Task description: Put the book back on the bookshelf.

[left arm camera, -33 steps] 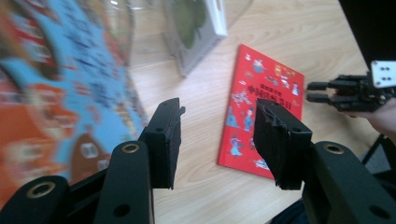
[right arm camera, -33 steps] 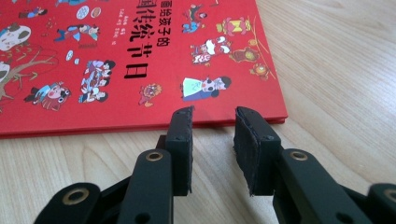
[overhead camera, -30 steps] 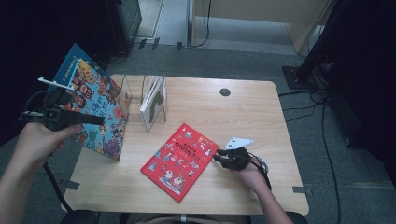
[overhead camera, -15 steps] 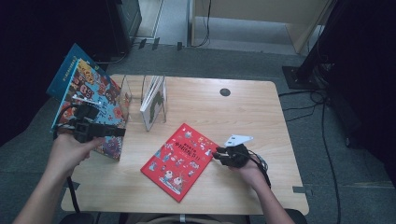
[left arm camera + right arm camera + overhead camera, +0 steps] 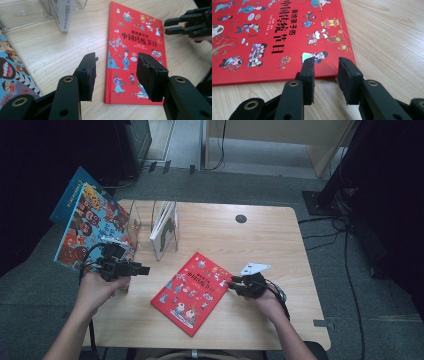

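A red picture book [image 5: 192, 292] lies flat in the middle of the wooden table [image 5: 260, 240]. My left gripper [image 5: 145, 269] hovers low over the table's left part, pointing at the book. In the left gripper view its jaws [image 5: 116, 58] stand open with nothing between them, and the red book [image 5: 132, 45] lies just beyond. My right gripper [image 5: 232, 284] sits at the book's right edge. Its jaws [image 5: 325, 67] are open side by side, right at the near edge of the red cover [image 5: 274, 37], not clamping it.
A large colourful book [image 5: 90, 227] leans at the table's left edge. Beside it stands a clear acrylic book stand [image 5: 142, 222] holding an upright white book [image 5: 165, 227]. A black round spot [image 5: 241, 218] marks the far side of the table.
My left hand has come down and to the right, from in front of the colourful book to just above the table. The right hand and the red book have not moved.
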Demonstrator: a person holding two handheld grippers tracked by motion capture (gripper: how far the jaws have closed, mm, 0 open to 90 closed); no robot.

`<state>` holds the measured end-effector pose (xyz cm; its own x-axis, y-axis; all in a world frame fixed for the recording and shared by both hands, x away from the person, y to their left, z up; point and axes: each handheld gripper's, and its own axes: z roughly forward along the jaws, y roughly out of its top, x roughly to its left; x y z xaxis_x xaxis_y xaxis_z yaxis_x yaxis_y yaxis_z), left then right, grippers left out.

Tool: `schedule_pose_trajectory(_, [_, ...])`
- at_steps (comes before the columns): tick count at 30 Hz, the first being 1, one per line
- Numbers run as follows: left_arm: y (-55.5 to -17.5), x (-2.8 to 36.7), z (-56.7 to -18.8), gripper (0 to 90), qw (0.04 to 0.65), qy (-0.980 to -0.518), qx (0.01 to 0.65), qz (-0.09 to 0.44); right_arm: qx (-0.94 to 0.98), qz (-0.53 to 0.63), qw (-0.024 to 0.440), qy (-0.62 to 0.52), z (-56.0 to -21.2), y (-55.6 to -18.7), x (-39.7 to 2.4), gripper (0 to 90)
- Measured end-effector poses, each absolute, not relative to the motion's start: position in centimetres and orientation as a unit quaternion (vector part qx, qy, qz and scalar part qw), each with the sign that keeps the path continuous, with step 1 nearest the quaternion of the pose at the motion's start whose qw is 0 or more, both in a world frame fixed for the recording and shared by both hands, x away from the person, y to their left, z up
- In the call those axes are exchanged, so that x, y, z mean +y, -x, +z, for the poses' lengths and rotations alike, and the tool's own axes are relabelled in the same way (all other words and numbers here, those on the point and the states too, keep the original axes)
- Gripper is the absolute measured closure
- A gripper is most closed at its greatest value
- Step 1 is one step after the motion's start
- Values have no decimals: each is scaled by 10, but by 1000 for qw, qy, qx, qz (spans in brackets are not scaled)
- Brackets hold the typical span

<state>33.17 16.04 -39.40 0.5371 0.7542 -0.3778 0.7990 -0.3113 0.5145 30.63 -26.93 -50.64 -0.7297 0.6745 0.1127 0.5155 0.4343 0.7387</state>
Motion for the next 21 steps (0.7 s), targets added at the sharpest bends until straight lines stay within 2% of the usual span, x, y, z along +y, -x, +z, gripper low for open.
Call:
schedule_pose_trajectory(15, [-333,141,-435,505,328,-826,456,-33,842,393,97,-356,-508,-305,-267,670])
schedule_pose_trajectory(21, [-332,135,-451,582,333,-833,440,-35,841,392,94,-361,-509,-305,-267,689])
